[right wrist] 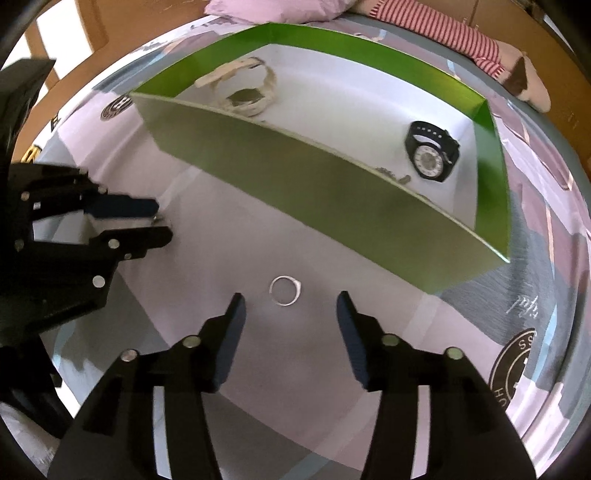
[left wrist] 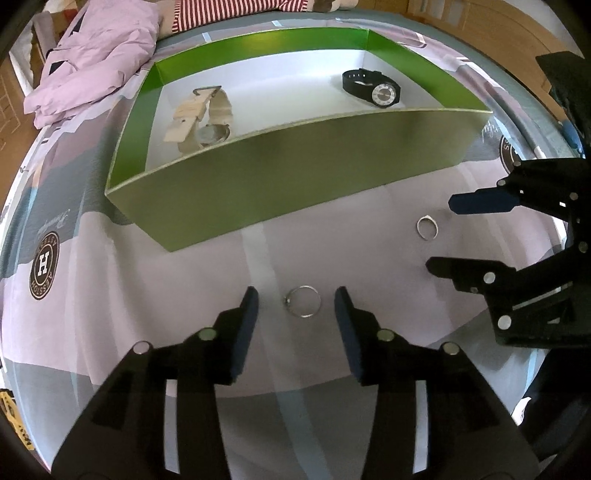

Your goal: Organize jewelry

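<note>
A green box (left wrist: 280,177) with a white floor stands on the bedsheet and holds a beige-strap watch (left wrist: 201,118) and a black watch (left wrist: 371,88). A silver ring (left wrist: 303,301) lies on the sheet between the tips of my open left gripper (left wrist: 297,299). A second silver ring (left wrist: 427,228) lies to the right, between the fingers of my open right gripper (left wrist: 439,236). In the right wrist view that ring (right wrist: 285,290) lies just ahead of my right gripper (right wrist: 290,304), with the box (right wrist: 325,184) and both watches (right wrist: 430,151) behind. The left gripper (right wrist: 160,221) is at the left.
A lilac garment (left wrist: 96,51) and a red-striped cloth (left wrist: 229,13) lie behind the box. The sheet carries round logo prints (left wrist: 43,265). Wooden furniture (left wrist: 498,37) borders the bed at the far right.
</note>
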Demonstrator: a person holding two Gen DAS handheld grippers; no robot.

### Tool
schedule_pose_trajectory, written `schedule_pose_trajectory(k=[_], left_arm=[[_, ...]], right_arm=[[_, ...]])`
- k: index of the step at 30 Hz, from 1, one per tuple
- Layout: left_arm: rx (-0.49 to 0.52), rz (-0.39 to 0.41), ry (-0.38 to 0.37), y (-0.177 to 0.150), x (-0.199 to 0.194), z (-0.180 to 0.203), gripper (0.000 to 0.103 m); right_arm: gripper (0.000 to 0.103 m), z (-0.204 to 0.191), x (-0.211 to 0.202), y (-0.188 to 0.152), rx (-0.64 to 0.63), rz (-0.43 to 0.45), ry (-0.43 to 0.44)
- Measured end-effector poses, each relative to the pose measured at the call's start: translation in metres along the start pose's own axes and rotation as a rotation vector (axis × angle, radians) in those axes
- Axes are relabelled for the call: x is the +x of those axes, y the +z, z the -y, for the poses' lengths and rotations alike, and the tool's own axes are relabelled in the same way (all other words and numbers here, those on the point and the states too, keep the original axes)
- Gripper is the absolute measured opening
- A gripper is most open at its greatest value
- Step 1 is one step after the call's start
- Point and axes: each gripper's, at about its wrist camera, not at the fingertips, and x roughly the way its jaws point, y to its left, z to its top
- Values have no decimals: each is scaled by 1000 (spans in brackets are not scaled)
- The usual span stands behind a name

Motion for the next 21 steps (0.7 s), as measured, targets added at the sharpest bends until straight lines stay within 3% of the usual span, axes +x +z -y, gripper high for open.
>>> schedule_pose_trajectory(k=[16,19,21], left_arm=[[-7,-9,-4,2,8,-4,49],[10,-7,22,2,10,0,58],[5,-7,56,3,12,-1,71]], right_arm=[[53,-6,13,2,5,27,-36],[53,-8,14,3,6,27,-37],[53,-8,14,3,4,26,-41]])
